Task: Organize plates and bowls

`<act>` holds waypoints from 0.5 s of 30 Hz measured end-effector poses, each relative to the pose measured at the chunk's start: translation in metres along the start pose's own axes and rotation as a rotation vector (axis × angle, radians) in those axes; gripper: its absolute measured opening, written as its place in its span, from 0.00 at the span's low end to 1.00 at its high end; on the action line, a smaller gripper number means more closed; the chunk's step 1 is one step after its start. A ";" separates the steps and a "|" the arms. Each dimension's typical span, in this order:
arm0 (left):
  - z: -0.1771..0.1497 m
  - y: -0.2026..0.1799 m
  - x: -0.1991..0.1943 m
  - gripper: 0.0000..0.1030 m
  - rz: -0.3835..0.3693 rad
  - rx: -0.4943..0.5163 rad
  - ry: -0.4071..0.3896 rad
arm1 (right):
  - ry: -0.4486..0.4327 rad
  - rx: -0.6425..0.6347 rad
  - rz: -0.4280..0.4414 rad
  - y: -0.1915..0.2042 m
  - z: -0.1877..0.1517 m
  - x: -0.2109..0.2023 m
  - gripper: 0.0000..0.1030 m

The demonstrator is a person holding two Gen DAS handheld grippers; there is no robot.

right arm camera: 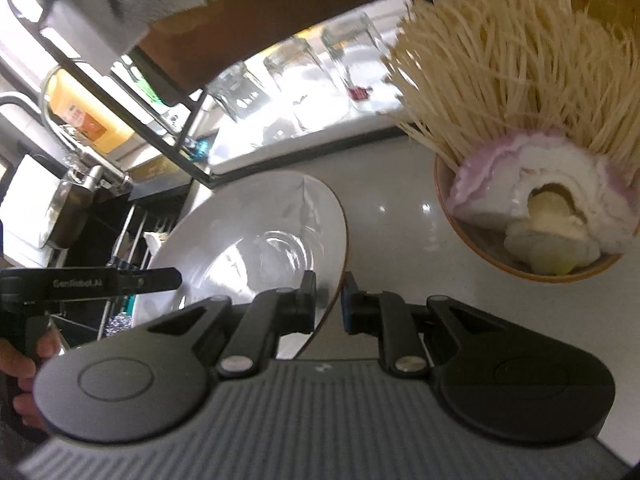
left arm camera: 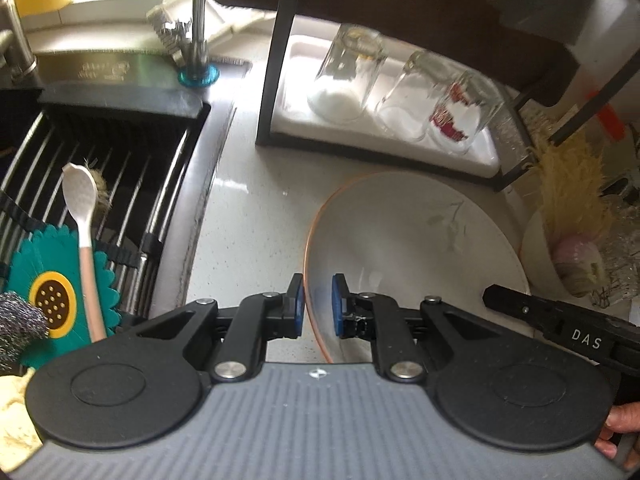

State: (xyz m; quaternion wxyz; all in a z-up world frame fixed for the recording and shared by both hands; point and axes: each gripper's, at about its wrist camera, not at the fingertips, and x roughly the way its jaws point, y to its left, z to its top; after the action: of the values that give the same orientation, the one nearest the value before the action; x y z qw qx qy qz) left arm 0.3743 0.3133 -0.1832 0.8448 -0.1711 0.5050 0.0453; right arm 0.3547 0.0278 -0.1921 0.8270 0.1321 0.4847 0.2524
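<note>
We're seeing one white plate [left arm camera: 416, 248] at 3 o'clock of the sink [left arm camera: 120, 152], left gripper [left arm camera: 318, 306] and right gripper [right arm camera: 330, 300] both pinching its rim; three blurry glasses [left arm camera: 404, 84] at 12.

Right tongs [right arm camera: 330, 300] clamp white plate [right arm camera: 256, 236] rim; bowl [right arm camera: 532, 272] with dry noodles [right arm camera: 500, 64] beside.

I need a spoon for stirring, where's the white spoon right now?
In the left wrist view, the white spoon lies at far left on the sink's drying rack, its handle crossing the teal flower-shaped mat.
</note>
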 end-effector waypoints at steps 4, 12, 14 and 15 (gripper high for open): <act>-0.003 -0.007 -0.025 0.15 -0.012 0.002 -0.044 | -0.041 -0.012 0.002 0.009 0.000 -0.022 0.16; -0.011 -0.031 -0.079 0.15 -0.048 0.044 -0.124 | -0.158 -0.023 -0.005 0.018 -0.003 -0.077 0.16; -0.015 -0.036 -0.089 0.15 -0.056 0.053 -0.138 | -0.183 -0.018 -0.008 0.018 -0.006 -0.089 0.16; -0.017 -0.039 -0.093 0.15 -0.059 0.058 -0.145 | -0.194 -0.019 -0.011 0.019 -0.008 -0.094 0.16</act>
State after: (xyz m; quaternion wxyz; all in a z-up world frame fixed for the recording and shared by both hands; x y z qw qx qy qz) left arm 0.3246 0.2805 -0.0999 0.8846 -0.1578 0.4385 0.0180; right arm 0.3047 -0.0078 -0.1184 0.8725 0.1455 0.4008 0.2385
